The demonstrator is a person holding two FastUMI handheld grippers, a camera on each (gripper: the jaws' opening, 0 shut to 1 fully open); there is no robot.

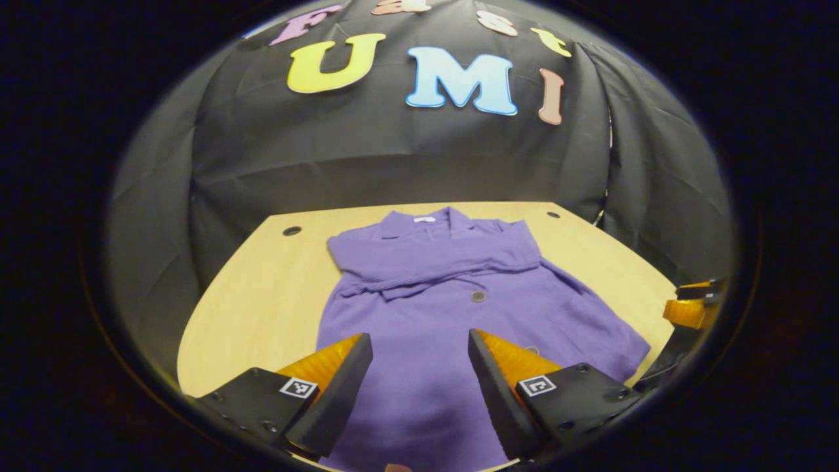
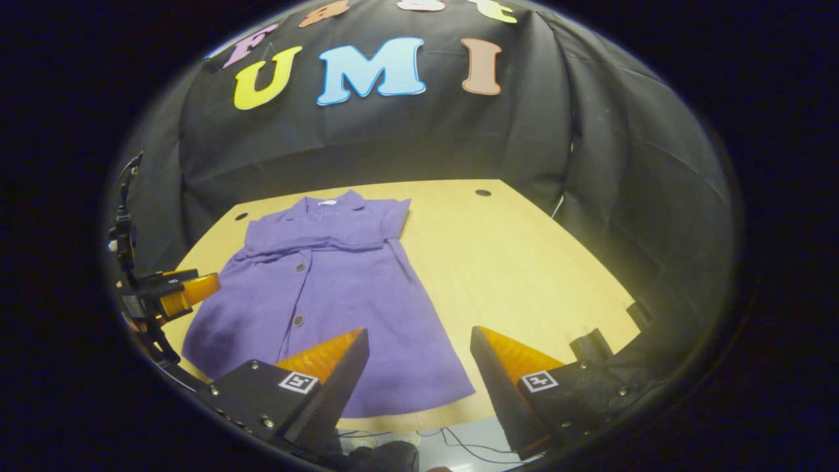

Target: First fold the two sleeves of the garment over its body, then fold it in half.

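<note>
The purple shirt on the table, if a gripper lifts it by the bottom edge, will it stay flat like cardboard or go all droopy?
Probably droopy. The purple shirt looks like soft knit cloth, and its folded sleeves lie limp and creased across the chest. It likely weighs little, so it may slide on the smooth wooden table when pushed.

In the left gripper view the left tongs (image 1: 419, 367) stand wide apart above the lower body of a purple garment (image 1: 419, 314) that lies flat on the pale wooden table (image 1: 262, 301), collar (image 1: 432, 223) toward twelve o'clock. Both sleeves (image 1: 426, 262) lie folded across the chest in a band below the collar. A button (image 1: 478, 296) shows on the front. At three o'clock, past the table's edge, part of what seems to be the right tongs (image 1: 695, 305) shows, too cut off to read their state
</note>
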